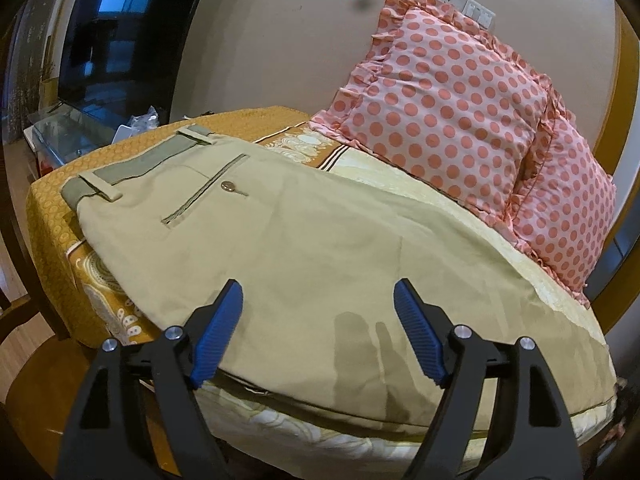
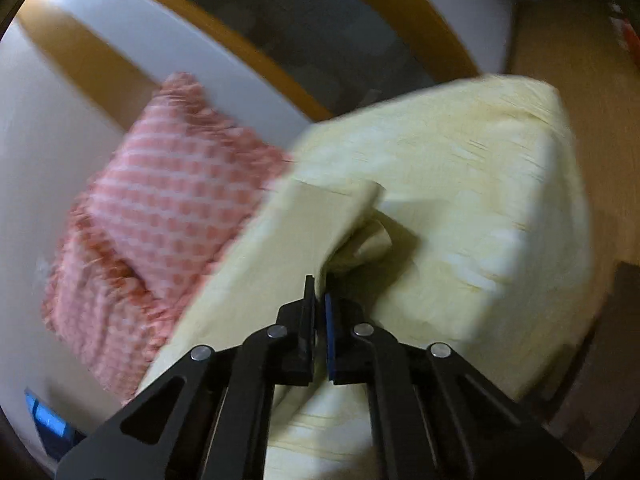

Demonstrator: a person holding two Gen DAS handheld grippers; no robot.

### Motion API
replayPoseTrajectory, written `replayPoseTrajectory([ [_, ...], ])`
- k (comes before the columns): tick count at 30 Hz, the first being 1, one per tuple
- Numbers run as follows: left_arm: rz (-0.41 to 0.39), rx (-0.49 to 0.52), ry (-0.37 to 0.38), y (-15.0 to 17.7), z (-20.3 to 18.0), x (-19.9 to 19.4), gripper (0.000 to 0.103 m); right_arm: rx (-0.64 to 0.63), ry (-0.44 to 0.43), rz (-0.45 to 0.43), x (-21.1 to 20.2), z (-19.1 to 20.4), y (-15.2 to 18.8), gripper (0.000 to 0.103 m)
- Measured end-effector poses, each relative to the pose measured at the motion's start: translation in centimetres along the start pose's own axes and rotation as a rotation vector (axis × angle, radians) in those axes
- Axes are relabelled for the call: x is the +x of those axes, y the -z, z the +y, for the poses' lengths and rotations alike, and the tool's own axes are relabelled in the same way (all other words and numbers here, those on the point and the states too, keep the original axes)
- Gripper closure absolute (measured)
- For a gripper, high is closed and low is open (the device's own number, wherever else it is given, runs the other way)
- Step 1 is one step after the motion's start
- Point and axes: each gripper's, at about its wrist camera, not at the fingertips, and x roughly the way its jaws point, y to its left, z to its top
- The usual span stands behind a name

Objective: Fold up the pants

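Observation:
Beige pants [image 1: 280,248] lie flat on the bed, waistband with belt loops at the far left and a buttoned back pocket facing up. My left gripper [image 1: 318,300] is open and hovers just above the near part of the pants, empty. In the right wrist view my right gripper [image 2: 320,292] is shut on a fold of the pants leg [image 2: 316,220], whose hem end lies bunched just beyond the fingertips on the pale yellow bedcover [image 2: 480,200]. That view is blurred by motion.
Two pink polka-dot pillows [image 1: 452,112] lean on the wall at the bed's far right, also in the right wrist view [image 2: 160,216]. An orange patterned cover [image 1: 52,224] drapes the bed's left end. A dark TV [image 1: 104,40] stands beyond.

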Motion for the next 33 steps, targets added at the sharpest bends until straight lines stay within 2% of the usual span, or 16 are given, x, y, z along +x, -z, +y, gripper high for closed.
replayPoseTrajectory([
  [2, -0.009, 0.018, -0.008, 0.2, -0.4, 0.0, 0.021, -0.081, -0.054, 0.005, 0.4, 3.2, -0.2, 0.099],
  [7, -0.025, 0.006, -0.002, 0.2, -0.4, -0.2, 0.02, -0.321, -0.316, 0.121, 2.6, 16.0, 3.1, 0.099],
  [9, -0.039, -0.01, 0.01, 0.0, -0.2, -0.7, 0.02, -0.401, -0.434, 0.207, 3.8, 21.1, 6.4, 0.099],
  [11, -0.067, -0.017, 0.002, -0.2, 0.0, -1.6, 0.02, -0.486, -0.572, 0.347, 5.1, 26.5, 11.9, 0.099],
  [13, -0.096, -0.025, -0.018, -0.5, 0.5, -2.5, 0.02, -0.581, -0.637, 0.472, 5.8, 29.9, 17.3, 0.099],
  [16, -0.109, -0.047, -0.047, -0.8, 1.8, -3.2, 0.02, -0.867, -0.606, 0.697, 6.5, 33.3, 26.9, 0.098],
  [18, -0.111, -0.07, -0.092, -0.8, 3.5, -3.7, 0.02, -0.996, -0.603, 0.781, 5.4, 33.6, 30.8, 0.093],
  [19, -0.114, -0.082, -0.107, -0.8, 4.3, -3.8, 0.02, -1.024, -0.61, 0.779, 4.7, 33.5, 31.4, 0.088],
  [21, -0.123, -0.114, -0.135, -0.7, 5.7, -4.2, 0.02, -1.047, -0.641, 0.725, 3.2, 33.8, 31.1, 0.056],
  [22, -0.125, -0.128, -0.145, -0.7, 6.3, -4.3, 0.02, -1.043, -0.662, 0.663, 2.3, 33.8, 30.4, 0.053],
  [23, -0.126, -0.151, -0.156, -0.7, 7.1, -4.3, 0.02, -1.035, -0.667, 0.609, 2.0, 33.9, 29.7, 0.052],
  [25, -0.125, -0.191, -0.166, -0.6, 8.2, -4.2, 0.02, -1.04, -0.604, 0.552, 2.6, 34.2, 29.2, 0.052],
  [27, -0.122, -0.21, -0.169, -0.5, 8.9, -3.9, 0.02, -1.07, -0.513, 0.563, 3.9, 34.4, 30.2, 0.054],
  [29, -0.117, -0.212, -0.167, -0.6, 9.1, -3.6, 0.02, -1.124, -0.447, 0.622, 5.5, 34.4, 31.5, 0.054],
  [30, -0.117, -0.208, -0.162, -0.7, 9.1, -3.5, 0.02, -1.15, -0.429, 0.654, 5.7, 34.2, 32.3, 0.054],
  [33, -0.098, -0.171, -0.166, -1.0, 8.8, -2.8, 0.02, -1.196, -0.436, 0.628, 4.8, 33.8, 33.1, 0.054],
])
